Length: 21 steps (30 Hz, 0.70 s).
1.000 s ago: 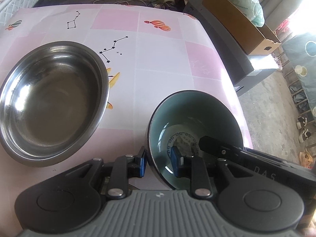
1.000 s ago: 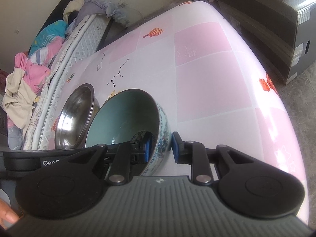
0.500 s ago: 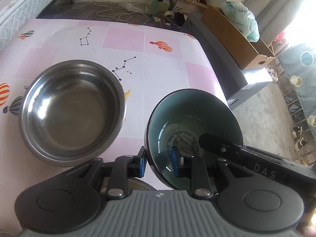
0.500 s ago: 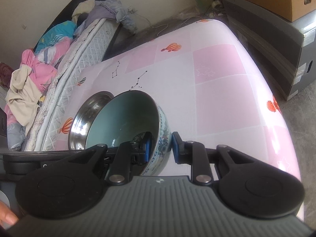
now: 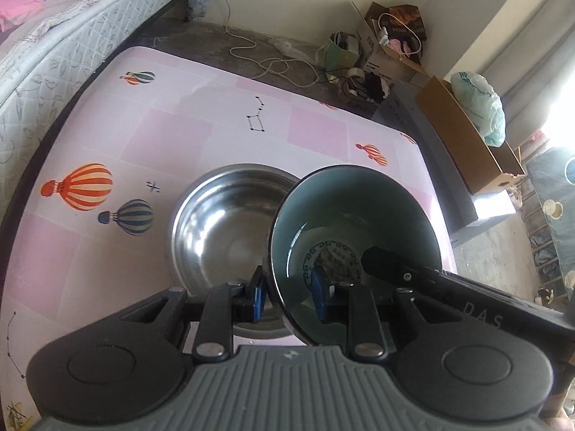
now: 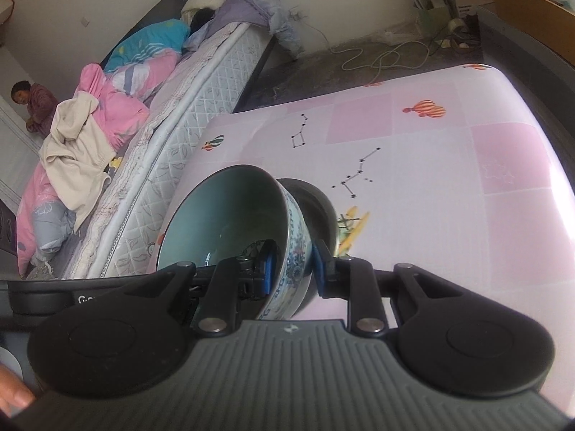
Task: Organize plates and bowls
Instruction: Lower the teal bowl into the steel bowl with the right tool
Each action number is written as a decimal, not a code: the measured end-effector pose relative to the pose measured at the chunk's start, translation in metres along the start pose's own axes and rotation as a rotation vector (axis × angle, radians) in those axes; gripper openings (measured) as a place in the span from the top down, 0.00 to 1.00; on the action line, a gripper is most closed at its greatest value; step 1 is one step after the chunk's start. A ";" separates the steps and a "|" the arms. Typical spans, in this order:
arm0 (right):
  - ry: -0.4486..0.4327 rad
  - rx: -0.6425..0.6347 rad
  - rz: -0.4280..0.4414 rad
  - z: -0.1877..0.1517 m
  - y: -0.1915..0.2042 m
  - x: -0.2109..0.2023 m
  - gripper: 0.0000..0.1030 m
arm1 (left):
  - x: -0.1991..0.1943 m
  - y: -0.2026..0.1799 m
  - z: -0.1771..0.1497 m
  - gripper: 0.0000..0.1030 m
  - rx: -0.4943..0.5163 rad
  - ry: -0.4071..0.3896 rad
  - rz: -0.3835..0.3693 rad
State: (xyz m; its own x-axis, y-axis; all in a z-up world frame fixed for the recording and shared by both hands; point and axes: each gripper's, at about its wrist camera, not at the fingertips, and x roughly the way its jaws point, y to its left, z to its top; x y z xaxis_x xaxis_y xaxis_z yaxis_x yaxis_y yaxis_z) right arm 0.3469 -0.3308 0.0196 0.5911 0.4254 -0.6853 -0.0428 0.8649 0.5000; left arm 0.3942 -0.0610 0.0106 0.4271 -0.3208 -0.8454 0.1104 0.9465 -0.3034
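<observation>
Left wrist view: your left gripper (image 5: 287, 296) is clamping the near rim of the ceramic bowl (image 5: 359, 222), one blue pad outside the wall, the other inside. The bowl is sitting lower centre-right of the frame, tilted, teal inside facing the camera, patterned disc at its bottom. The right gripper (image 5: 373, 256) is reaching in from the lower right, its black finger tip lying inside the bowl. The steel bowl (image 5: 222, 222) is resting on the pink tablecloth (image 5: 179, 136) at frame centre, just left of the ceramic bowl and partly hidden behind its rim. A mattress (image 5: 54, 36) is running along the upper left; a cardboard box (image 5: 463, 136) with a plastic bag (image 5: 478, 107) is sitting upper right.

Right wrist view: your right gripper (image 6: 294, 269) is clamped on the ceramic bowl's (image 6: 230, 215) right wall, left pad inside, right pad against the blue-and-white patterned outside. The bowl is filling lower centre-left of the frame, tipped toward the left. The steel bowl (image 6: 316, 201) is peeking out directly behind it, centre frame, on the tablecloth (image 6: 449, 197). The left gripper's body is showing as a black bar at the lower left edge; can't tell its jaws here. The mattress (image 6: 187, 107) with piled bedding (image 6: 107, 89) is running up the left side.
</observation>
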 end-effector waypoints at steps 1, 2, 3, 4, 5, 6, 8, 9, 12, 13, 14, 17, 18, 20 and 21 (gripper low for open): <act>0.004 -0.007 0.004 0.003 0.005 0.005 0.79 | 0.001 0.005 0.003 0.74 -0.007 -0.002 0.008; 0.010 -0.011 0.007 0.006 0.010 0.012 0.79 | 0.003 0.009 0.006 0.74 -0.013 -0.002 0.017; 0.018 -0.015 0.009 0.008 0.014 0.019 0.79 | 0.005 0.014 0.008 0.74 -0.018 0.001 0.026; 0.029 -0.020 0.009 0.011 0.018 0.028 0.79 | 0.009 0.018 0.010 0.74 -0.021 0.005 0.035; 0.039 -0.022 0.007 0.013 0.020 0.036 0.79 | 0.012 0.021 0.012 0.74 -0.027 0.010 0.039; 0.050 -0.026 0.003 0.015 0.022 0.044 0.79 | 0.016 0.024 0.013 0.74 -0.035 0.016 0.044; 0.070 -0.033 -0.006 0.016 0.024 0.057 0.79 | 0.025 0.029 0.014 0.74 -0.047 0.027 0.050; 0.080 -0.039 -0.014 0.016 0.024 0.065 0.79 | 0.029 0.031 0.014 0.74 -0.050 0.032 0.053; 0.103 -0.056 -0.039 0.016 0.024 0.081 0.79 | 0.041 0.034 0.014 0.74 -0.054 0.051 0.063; 0.112 -0.063 -0.050 0.015 0.021 0.088 0.79 | 0.045 0.035 0.015 0.74 -0.057 0.057 0.065; 0.119 -0.066 -0.058 0.015 0.021 0.093 0.79 | 0.049 0.036 0.015 0.74 -0.057 0.063 0.069; 0.132 -0.077 -0.082 0.011 0.014 0.105 0.79 | 0.058 0.037 0.015 0.74 -0.053 0.073 0.079; 0.135 -0.081 -0.091 0.009 0.011 0.109 0.79 | 0.060 0.037 0.015 0.74 -0.054 0.077 0.083; 0.139 -0.091 -0.106 0.008 0.010 0.114 0.79 | 0.063 0.038 0.016 0.74 -0.055 0.080 0.091; 0.138 -0.098 -0.110 0.007 0.009 0.117 0.79 | 0.064 0.038 0.016 0.74 -0.051 0.081 0.095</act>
State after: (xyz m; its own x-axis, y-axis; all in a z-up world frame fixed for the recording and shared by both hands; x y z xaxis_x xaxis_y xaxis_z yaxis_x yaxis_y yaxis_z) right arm 0.4210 -0.2755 -0.0525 0.4810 0.3538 -0.8022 -0.0661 0.9270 0.3692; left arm 0.4398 -0.0446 -0.0482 0.3595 -0.2339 -0.9033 0.0262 0.9702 -0.2408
